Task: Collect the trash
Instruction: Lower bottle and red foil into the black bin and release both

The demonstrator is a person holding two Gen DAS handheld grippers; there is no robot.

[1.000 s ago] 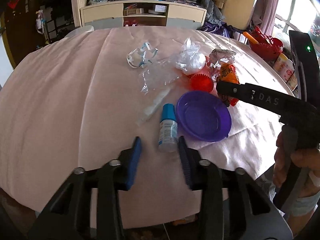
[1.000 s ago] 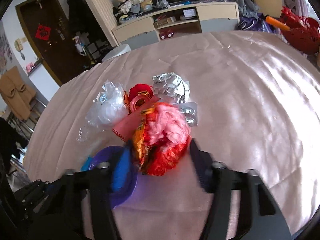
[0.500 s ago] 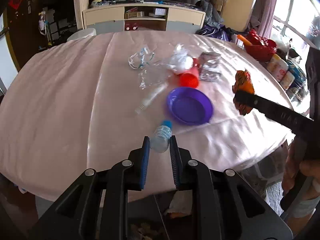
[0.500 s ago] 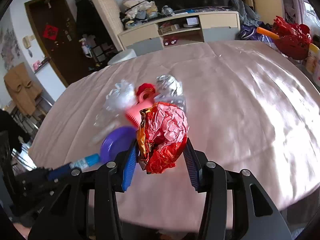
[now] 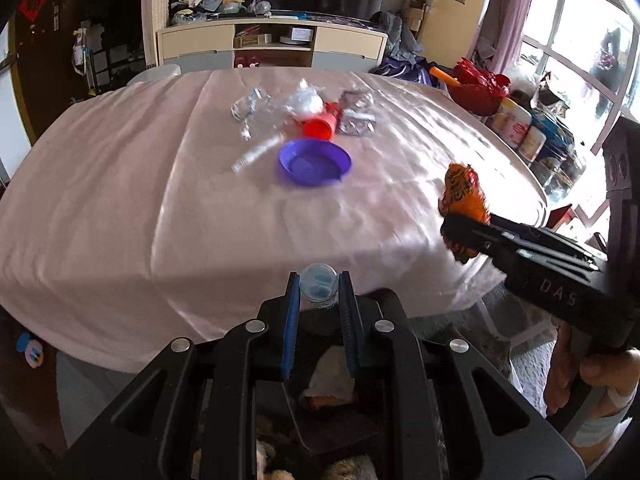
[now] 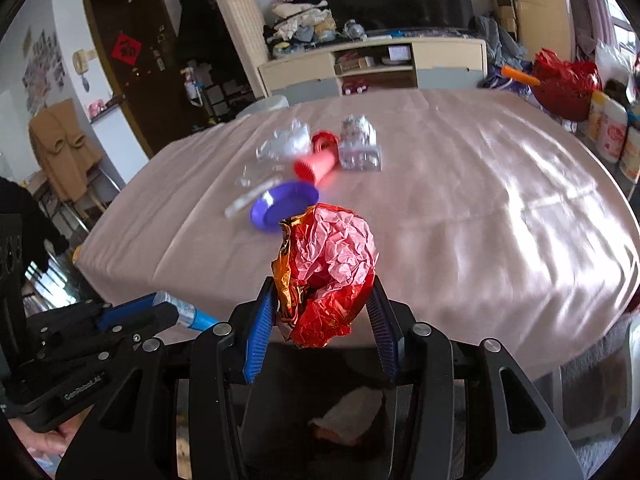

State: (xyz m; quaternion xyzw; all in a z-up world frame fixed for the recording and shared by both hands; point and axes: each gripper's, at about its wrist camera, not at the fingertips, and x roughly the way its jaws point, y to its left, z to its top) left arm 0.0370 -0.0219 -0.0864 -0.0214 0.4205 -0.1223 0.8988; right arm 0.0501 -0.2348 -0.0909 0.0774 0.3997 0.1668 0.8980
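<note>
1. Both pairs of jaws were clamped on trash. The left gripper (image 5: 319, 292) grasped a small bottle (image 5: 319, 283) with a blue cap, pointing its bottom at the camera; its jaws had just been closing around this bottle, which a second ago lay on the table (image 5: 120, 208) between open fingers.
2. The right gripper (image 6: 322, 316) squeezed a crumpled red and orange foil wrapper (image 6: 326, 272). One second earlier the wrapper was still low in the pile beside the purple bowl (image 5: 315, 161); now it hung in the air, nearer than the bowl and over the front edge of the table.
3. Compared with the earlier frames, both grippers had drawn back from the purple bowl toward the near edge of the table, and each carried its object with it.
4. Beyond the purple bowl the rest stayed in place: a red cup (image 5: 319, 128) touching its far rim, a silver foil piece (image 5: 356, 114) just right of the cup, clear plastic wrappers (image 5: 276, 106) behind and left, and a thin clear tube (image 5: 256, 154) just left of the bowl.
5. Below the jaws, past the table edge, something white and orange lay in a dark place; whether this was a bin I could not tell.
6. In my judgement two pieces were collected and on the way to disposal, while several pieces behind the bowl remained for later trips.
</note>
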